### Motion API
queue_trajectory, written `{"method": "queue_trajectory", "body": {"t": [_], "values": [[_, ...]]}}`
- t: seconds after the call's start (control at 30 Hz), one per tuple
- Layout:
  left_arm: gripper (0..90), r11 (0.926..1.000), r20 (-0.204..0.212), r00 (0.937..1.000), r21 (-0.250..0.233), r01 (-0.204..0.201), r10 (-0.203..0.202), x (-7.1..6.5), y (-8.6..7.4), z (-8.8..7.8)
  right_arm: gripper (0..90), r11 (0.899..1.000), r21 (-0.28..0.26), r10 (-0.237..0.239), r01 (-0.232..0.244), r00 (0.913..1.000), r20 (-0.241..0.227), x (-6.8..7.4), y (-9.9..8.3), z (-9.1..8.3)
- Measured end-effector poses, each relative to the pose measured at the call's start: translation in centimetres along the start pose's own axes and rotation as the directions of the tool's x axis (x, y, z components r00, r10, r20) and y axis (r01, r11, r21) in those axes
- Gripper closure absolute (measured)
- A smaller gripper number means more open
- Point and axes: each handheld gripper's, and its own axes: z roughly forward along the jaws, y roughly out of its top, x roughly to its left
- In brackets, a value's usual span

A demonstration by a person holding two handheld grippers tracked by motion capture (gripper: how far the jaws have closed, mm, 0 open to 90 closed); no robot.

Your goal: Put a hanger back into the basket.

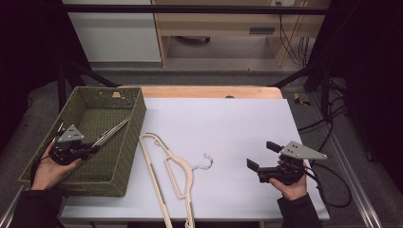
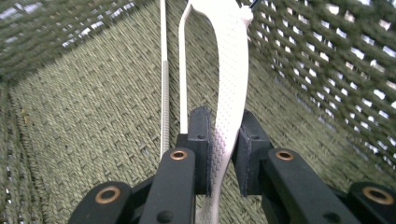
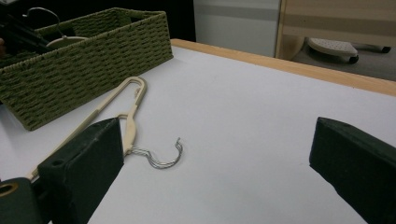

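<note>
A cream plastic hanger (image 1: 114,130) lies slanted inside the green woven basket (image 1: 135,123) at the table's left. My left gripper (image 1: 95,148) is down in the basket, shut on this hanger. In the left gripper view the perforated hanger arm (image 2: 229,70) runs up from between the closed jaws of my left gripper (image 2: 223,154), with the basket wall (image 2: 327,70) close by. A second cream hanger (image 1: 176,175) with a metal hook (image 3: 161,156) lies flat on the white tabletop. My right gripper (image 1: 261,155) rests open right of it, nothing between its fingers.
The white sheet (image 1: 228,123) covers the table, with a wooden strip (image 1: 209,91) along its far edge. The basket (image 3: 84,60) stands tall at the left. Cables (image 1: 328,185) trail off the table's right side. Furniture and a floor lie beyond.
</note>
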Motion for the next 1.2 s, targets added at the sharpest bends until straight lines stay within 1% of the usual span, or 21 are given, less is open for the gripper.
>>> {"method": "queue_trajectory", "body": {"t": [0.03,0.07,0.1,0.17,0.3,0.5,0.53,0.63,0.7,0.73,0.8,0.87,0.9,0.93,0.97,1.0,1.07,1.1,1.13,1.17,1.2], "values": [[76.9,0.9998,0.005,0.9999,0.018,-0.012,0.012,-0.1,0.1,0.1,3.5,1.0,0.004,-0.009,0.009,1.0,-0.004,0.0,0.0,0.0],[76.0,0.9995,0.008,0.9997,0.025,-0.022,0.022,-0.2,0.1,0.3,3.5,1.0,0.004,-0.008,0.008,0.9999,-0.008,0.2,0.0,0.1],[75.6,0.998,0.015,0.9991,0.048,-0.041,0.04,-0.4,0.1,0.5,3.5,1.0,0.003,-0.009,0.009,0.9999,-0.008,0.3,0.1,0.2],[75.4,0.9952,0.031,0.9978,0.076,-0.061,0.059,-0.6,0.2,0.7,3.5,1.0,0.005,-0.016,0.016,0.9998,-0.012,0.3,0.1,0.2],[73.9,0.9918,0.046,0.9959,0.098,-0.082,0.078,-0.9,0.2,1.2,3.5,1.0,0.005,-0.012,0.012,0.9998,-0.018,0.5,0.1,0.3],[71.4,0.9905,0.061,0.9939,0.097,-0.097,0.092,-1.1,0.3,1.2,3.6,1.0,0.001,-0.006,0.006,0.9995,-0.03,0.8,0.2,0.5],[70.8,0.9905,0.063,0.9938,0.097,-0.098,0.092,-1.0,0.3,1.1,3.6,1.0,0.003,-0.011,0.012,0.9993,-0.036,0.8,0.2,0.5],[64.8,0.9942,0.059,0.9947,0.063,-0.088,0.084,-0.9,0.3,0.8,3.5,1.0,0.002,-0.002,0.002,0.9991,-0.043,1.0,0.2,0.6],[55.3,0.9982,0.043,0.9975,0.019,-0.056,0.055,-0.7,0.4,0.4,2.7,1.0,0.001,0.006,-0.005,0.9986,-0.052,1.2,0.2,0.8],[50.2,0.9994,0.037,0.9988,-0.01,-0.033,0.033,-0.5,0.4,0.1,2.7,1.0,0.003,0.005,-0.005,0.9986,-0.053,1.2,0.3,0.8],[40.9,0.9981,0.013,0.9999,-0.062,0.004,-0.003,-0.2,0.7,-0.6,2.6,1.0,0.004,-0.002,0.002,0.9981,-0.062,1.4,0.3,0.9],[31.0,0.9912,-0.005,0.9988,-0.123,0.047,-0.048,0.1,1.0,-1.4,3.0,1.0,0.001,0.01,-0.01,0.9977,-0.067,1.6,0.4,1.0],[28.6,0.987,-0.011,0.9978,-0.148,0.063,-0.065,0.1,1.1,-1.8,4.7,1.0,0.004,0.017,-0.017,0.9965,-0.081,1.7,0.4,1.1],[26.0,0.9772,-0.019,0.9952,-0.192,0.091,-0.096,0.2,1.3,-2.4,4.7,1.0,0.009,0.024,-0.023,0.9958,-0.089,1.7,0.5,1.1],[22.7,0.9669,-0.016,0.9929,-0.229,0.112,-0.118,0.1,1.5,-2.8,5.1,0.999,0.017,0.031,-0.03,0.995,-0.095,1.8,0.5,1.2],[21.0,0.9578,-0.01,0.9911,-0.259,0.125,-0.132,0.0,1.7,-3.4,4.9,0.999,0.02,0.038,-0.036,0.9946,-0.096,1.8,0.5,1.3],[16.4,0.9347,-0.008,0.987,-0.323,0.149,-0.16,-0.5,2.1,-4.2,5.1,0.999,0.018,0.044,-0.042,0.9949,-0.091,1.9,0.5,1.4],[13.0,0.9275,-0.006,0.9864,-0.341,0.152,-0.164,-0.8,2.3,-4.6,5.0,0.999,0.023,0.039,-0.037,0.9955,-0.086,2.1,0.5,1.5],[13.0,0.9219,-0.004,0.986,-0.356,0.154,-0.167,-1.1,2.5,-4.9,5.0,0.999,0.023,0.039,-0.037,0.9955,-0.086,2.1,0.5,1.5],[11.7,0.9104,0.001,0.9859,-0.384,0.155,-0.167,-1.7,2.8,-5.4,5.0,0.999,0.028,0.03,-0.028,0.9963,-0.081,2.1,0.6,1.5],[11.2,0.9023,0.012,0.9856,-0.4,0.159,-0.169,-2.0,3.0,-5.7,5.0,0.999,0.029,0.03,-0.028,0.9967,-0.075,2.3,0.6,1.6]]}}
